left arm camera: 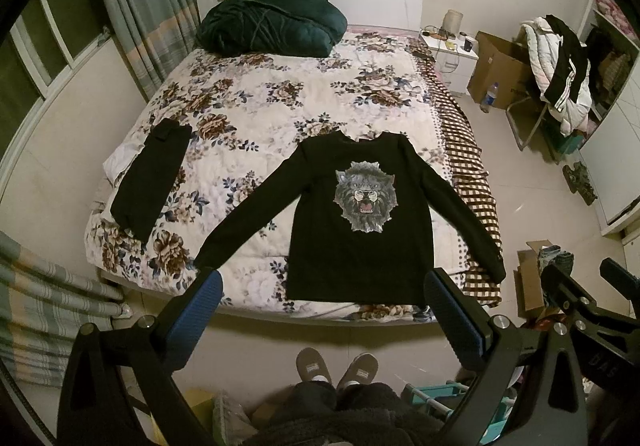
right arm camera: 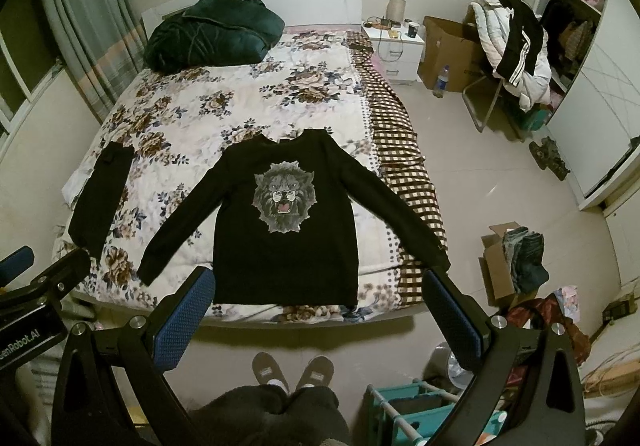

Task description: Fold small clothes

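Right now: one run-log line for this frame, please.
stage: pre-fold | black sweatshirt: flat on bed, sleeves spread | left gripper: open, empty | right gripper: open, empty | folded black garment: bed's left

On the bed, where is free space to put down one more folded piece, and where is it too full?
Free: the floral quilt between the green bundle and the black shirt's collar, and the strip between its sleeve and the folded black garment. Crowded: the near edge under the shirt, and the headboard end under the bundle. Both grippers hang open, off the bed.
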The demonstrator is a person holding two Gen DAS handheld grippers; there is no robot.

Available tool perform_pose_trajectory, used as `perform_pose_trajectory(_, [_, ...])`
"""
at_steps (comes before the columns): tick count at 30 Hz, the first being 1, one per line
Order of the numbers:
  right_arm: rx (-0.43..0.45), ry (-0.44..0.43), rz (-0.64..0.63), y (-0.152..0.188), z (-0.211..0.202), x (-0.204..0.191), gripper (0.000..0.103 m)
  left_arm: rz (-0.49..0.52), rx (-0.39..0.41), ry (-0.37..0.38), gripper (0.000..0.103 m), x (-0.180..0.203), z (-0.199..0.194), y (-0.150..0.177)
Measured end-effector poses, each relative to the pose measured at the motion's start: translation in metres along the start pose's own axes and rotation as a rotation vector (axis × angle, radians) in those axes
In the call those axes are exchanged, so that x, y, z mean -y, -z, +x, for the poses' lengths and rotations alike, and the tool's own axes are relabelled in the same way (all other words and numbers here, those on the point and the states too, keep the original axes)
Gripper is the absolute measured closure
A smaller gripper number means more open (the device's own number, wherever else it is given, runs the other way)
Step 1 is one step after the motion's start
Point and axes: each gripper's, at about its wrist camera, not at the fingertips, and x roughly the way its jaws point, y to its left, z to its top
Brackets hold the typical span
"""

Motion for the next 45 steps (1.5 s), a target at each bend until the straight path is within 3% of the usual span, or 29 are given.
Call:
perform_pose_trajectory(5, [-0.004, -0.009, 0.012, 0.001, 0.003, 0.002, 0.000, -0.004, 0.008, -0.005, 0.000, 0.000, 0.000, -0.003])
perform_pose_trajectory(11, [-0.015, -0.005, 0.097, -0.003, 0.059, 0.037, 0.000, -0.054, 0.045, -0.063, 0.000, 0.006, 0.037, -0.025])
perform_pose_trajectory(16, [-0.034, 0.019, 0.178, -0.020, 0.125, 0.075, 0.000, -0.059, 0.062, -0.132, 0.000, 0.020, 0.102, -0.037])
perform_pose_trajectory(21, [-0.065, 0.055, 0.279, -0.038, 0.212, 0.124, 0.000, -0.013, 0.014, -0.162, 0.000, 0.047, 0.183, -0.063])
perform_pose_trajectory(27, [-0.117, -0.014, 0.534, -0.036, 0.333, 0.193, 0.000, 0.053, -0.075, -0.158, 0.000, 0.074, 0.295, -0.087])
perform_pose_trajectory(31, [-0.160, -0.011, 0.763, -0.003, 0.421, 0.244, 0.000, 0.091, -0.154, -0.121, 0.000, 0.096, 0.381, -0.096])
perform_pose_trajectory(36, [-0.174, 0.020, 1.042, 0.067, 0.512, 0.301, 0.000, 0.149, -0.231, -0.101, 0.000, 0.126, 0.478, -0.094])
perform_pose_trajectory(41, [-0.114, -0.002, 1.270, 0.132, 0.593, 0.343, 0.000, 0.219, -0.272, -0.123, 0.000, 0.155, 0.559, -0.084])
perform_pose_trajectory(45, [-0.066, -0.092, 1.505, 0.192, 0.652, 0.365, 0.000, 0.233, -0.317, -0.152, 0.000, 0.169, 0.612, -0.071])
